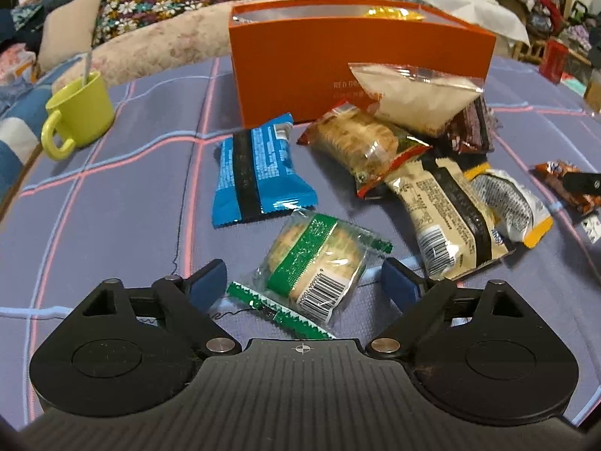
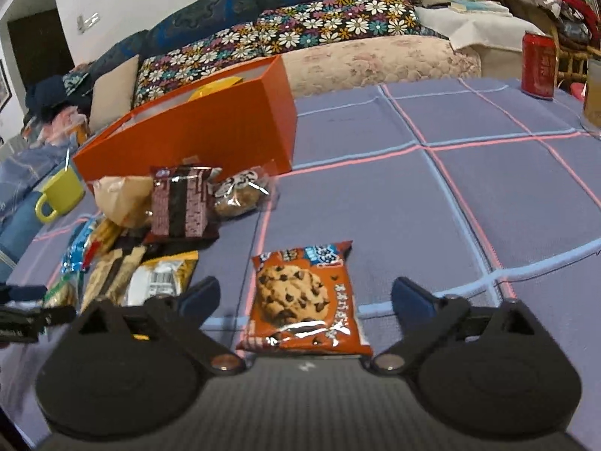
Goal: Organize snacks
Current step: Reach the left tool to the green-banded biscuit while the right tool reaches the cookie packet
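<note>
My left gripper [image 1: 304, 280] is open, its fingers either side of a green-striped cracker pack [image 1: 313, 265] lying on the cloth. Beyond lie a blue pack [image 1: 259, 173], a red-edged cracker pack [image 1: 360, 146], a beige pack [image 1: 447, 218], a yellow-edged pack [image 1: 511, 203], a dark brown pack [image 1: 473, 127] and a clear bag of white powder [image 1: 413, 94] leaning on the orange box [image 1: 338, 52]. My right gripper [image 2: 304, 295] is open around a chocolate-chip cookie pack [image 2: 304, 297]. The orange box [image 2: 210, 127] stands at the left in the right wrist view.
A green mug [image 1: 79, 112] with a spoon stands left of the box. A red can [image 2: 539, 64] and a glass [image 2: 593, 97] stand at the table's far right. A sofa with flowered cushions [image 2: 300, 30] runs behind the table. The cloth is blue with pink lines.
</note>
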A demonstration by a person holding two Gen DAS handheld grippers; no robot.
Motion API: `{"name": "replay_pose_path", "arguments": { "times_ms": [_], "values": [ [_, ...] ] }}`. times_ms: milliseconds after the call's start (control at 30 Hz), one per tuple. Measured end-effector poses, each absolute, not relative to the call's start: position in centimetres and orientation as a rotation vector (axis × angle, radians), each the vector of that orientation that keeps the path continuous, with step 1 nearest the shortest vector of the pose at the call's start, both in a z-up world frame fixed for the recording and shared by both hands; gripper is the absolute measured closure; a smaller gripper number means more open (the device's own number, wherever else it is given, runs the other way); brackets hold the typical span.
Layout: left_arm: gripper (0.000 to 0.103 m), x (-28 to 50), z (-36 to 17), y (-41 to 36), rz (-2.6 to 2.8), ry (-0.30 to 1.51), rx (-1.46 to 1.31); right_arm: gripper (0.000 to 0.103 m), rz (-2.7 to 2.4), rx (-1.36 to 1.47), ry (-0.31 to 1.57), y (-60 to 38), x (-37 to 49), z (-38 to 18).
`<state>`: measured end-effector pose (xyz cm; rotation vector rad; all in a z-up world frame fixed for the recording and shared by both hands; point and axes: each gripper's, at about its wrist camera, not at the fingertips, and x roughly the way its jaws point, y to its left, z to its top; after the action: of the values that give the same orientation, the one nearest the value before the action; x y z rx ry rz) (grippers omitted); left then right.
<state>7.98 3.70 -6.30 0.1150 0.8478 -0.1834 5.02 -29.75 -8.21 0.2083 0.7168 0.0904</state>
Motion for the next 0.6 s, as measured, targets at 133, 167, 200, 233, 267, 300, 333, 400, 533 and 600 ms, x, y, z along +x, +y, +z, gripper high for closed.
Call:
{"name": "replay_pose_path", "arguments": {
  "times_ms": [133, 167, 200, 233, 267, 300, 333, 400, 533, 600],
  "values": [
    [0.024, 8.3, -6.6, 4.0, -0.159, 0.872, 0.092, 0.001, 0.090, 0.186, 0.721, -29.5, 4.9, -8.2],
    [0.024, 8.3, -6.6, 4.0, -0.160, 0.873, 0.086, 0.001, 0.090, 0.182, 0.723, -29.4, 4.9, -8.2],
    [0.024, 8.2, -6.6, 3.9, -0.162, 0.873, 0.086, 0.001, 0.089, 0.180, 0.725, -29.4, 4.9, -8.2],
    [0.024, 8.2, -6.6, 3.9, -0.163, 0.872, 0.088, 0.001, 0.088, 0.178, 0.726, -29.4, 4.9, -8.2],
    [0.024, 8.2, -6.6, 3.9, -0.165, 0.870, 0.087, 0.001, 0.087, 0.173, 0.727, -29.3, 4.9, -8.2],
    [0.024, 8.1, -6.7, 3.8, -0.167, 0.867, 0.088, 0.001, 0.087, 0.167, 0.729, -29.3, 4.9, -8.3],
    [0.024, 8.1, -6.6, 3.8, -0.170, 0.864, 0.088, 0.001, 0.087, 0.158, 0.731, -29.1, 4.9, -8.3],
    [0.024, 8.1, -6.7, 3.9, -0.179, 0.860, 0.086, 0.001, 0.086, 0.141, 0.735, -29.0, 4.9, -8.3],
    [0.024, 7.9, -6.7, 4.0, -0.200, 0.858, 0.090, 0.001, 0.092, 0.108, 0.739, -28.7, 4.6, -8.4],
    [0.029, 7.6, -6.6, 3.9, -0.223, 0.854, 0.098, 0.001, 0.099, 0.084, 0.735, -28.5, 4.4, -8.5]
  ]
}}
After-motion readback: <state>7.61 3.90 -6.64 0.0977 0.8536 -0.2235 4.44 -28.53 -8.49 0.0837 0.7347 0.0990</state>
